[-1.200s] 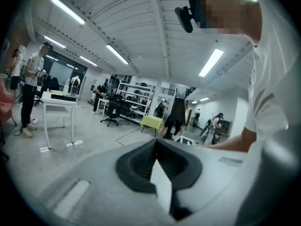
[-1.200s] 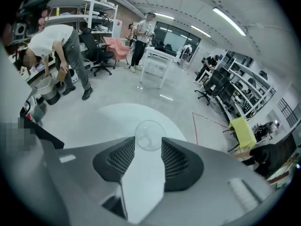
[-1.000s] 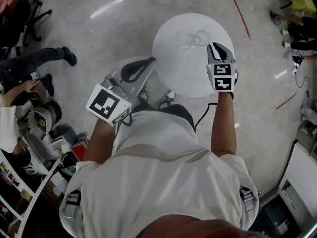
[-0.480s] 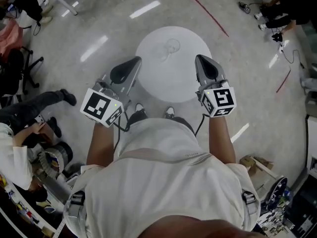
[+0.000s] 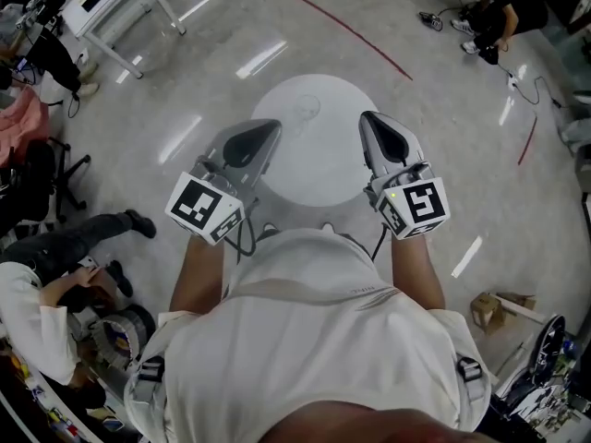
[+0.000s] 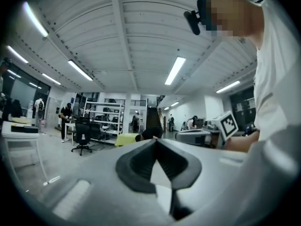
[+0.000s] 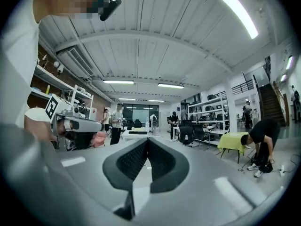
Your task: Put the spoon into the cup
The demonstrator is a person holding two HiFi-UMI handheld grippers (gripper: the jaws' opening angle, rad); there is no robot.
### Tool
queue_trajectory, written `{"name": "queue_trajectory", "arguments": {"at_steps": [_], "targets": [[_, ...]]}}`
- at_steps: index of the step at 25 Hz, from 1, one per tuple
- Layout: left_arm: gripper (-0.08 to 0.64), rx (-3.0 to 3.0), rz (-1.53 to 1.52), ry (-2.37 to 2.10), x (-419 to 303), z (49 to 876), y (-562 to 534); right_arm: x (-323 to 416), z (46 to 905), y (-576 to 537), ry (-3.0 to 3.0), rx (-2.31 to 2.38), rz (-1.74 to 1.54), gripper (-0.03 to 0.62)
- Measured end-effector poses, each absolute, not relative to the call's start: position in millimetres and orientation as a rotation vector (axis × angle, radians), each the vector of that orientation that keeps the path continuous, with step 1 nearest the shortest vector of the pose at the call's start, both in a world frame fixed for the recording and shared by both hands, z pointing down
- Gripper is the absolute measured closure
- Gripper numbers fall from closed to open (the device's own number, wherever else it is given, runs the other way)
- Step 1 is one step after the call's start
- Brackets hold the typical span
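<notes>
A round white table (image 5: 319, 169) stands on the floor below me. A clear glass cup (image 5: 303, 109) sits near its far edge, and I cannot make out the spoon. My left gripper (image 5: 275, 125) is raised over the table's left edge, pointing level, jaws shut and empty (image 6: 156, 141). My right gripper (image 5: 366, 118) is raised over the table's right edge, also level, its jaws shut with nothing between them (image 7: 147, 140). Neither gripper touches the cup. Each gripper view looks out across the room; the left gripper (image 7: 77, 126) shows at the left of the right gripper view.
A seated person (image 5: 55, 266) and clutter are on the floor at the left. A white desk (image 5: 111, 7) stands at the top left. A red line (image 5: 355, 30) crosses the floor beyond the table. A cardboard box (image 5: 489, 310) lies at the lower right. Another person bends over (image 7: 261, 145).
The right gripper has left the cup's side on the table and risen back toward my body. The left gripper has risen too. Both now hang level above the table's near edges.
</notes>
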State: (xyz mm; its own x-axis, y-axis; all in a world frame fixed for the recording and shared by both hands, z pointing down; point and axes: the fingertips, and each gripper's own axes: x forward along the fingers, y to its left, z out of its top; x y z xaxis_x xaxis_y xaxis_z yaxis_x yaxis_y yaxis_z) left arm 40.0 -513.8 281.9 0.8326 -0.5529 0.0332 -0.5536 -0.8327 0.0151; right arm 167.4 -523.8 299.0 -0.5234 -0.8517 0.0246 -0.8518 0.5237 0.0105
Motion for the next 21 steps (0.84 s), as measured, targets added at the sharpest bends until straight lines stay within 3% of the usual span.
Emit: {"name": "queue_trajectory", "arguments": {"at_steps": [21], "targets": [[0.558,3.008,0.067,-0.953,26.2,273.7,-493.5,146.6,282.3,-508.8,-2.752,1.447,-0.074,0.586]]}}
